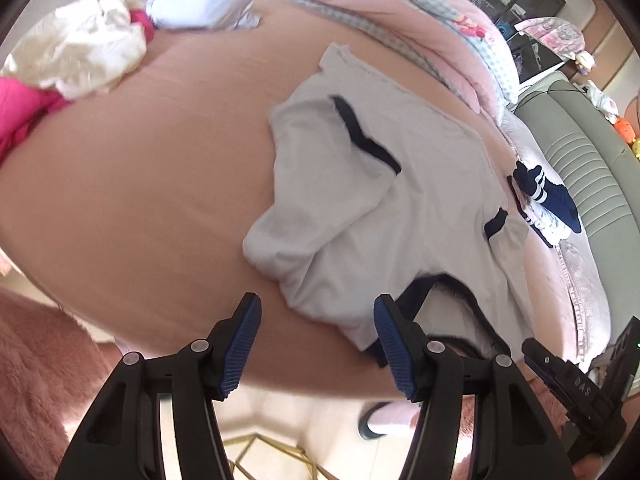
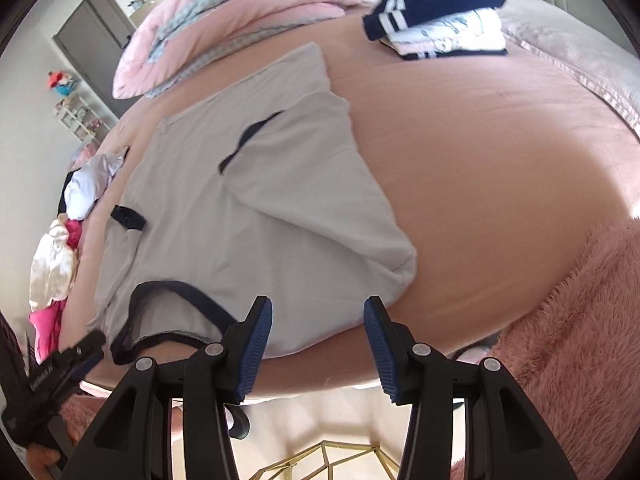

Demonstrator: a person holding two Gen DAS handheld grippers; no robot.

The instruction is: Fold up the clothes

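A light grey T-shirt with navy trim [image 1: 384, 216] lies on the pink bed [image 1: 140, 200], collar toward the near edge, one sleeve side folded inward over the body. My left gripper [image 1: 318, 312] hovers open just short of the shirt's near hem, nothing between its blue pads. In the right wrist view the same T-shirt [image 2: 248, 200] spreads left of centre, its navy collar [image 2: 176, 296] nearest. My right gripper [image 2: 318, 316] is open over the shirt's near corner, holding nothing. The other gripper shows at each view's edge [image 1: 568, 384], [image 2: 64, 364].
A pile of unfolded clothes, white and hot pink [image 1: 76, 60], sits at the far left of the bed. A folded stack with navy striped items [image 2: 436, 24] rests at the far right. A pink quilt [image 2: 224, 20] lies at the back. A fluffy pink blanket [image 2: 576, 340] hangs at the bed's edge.
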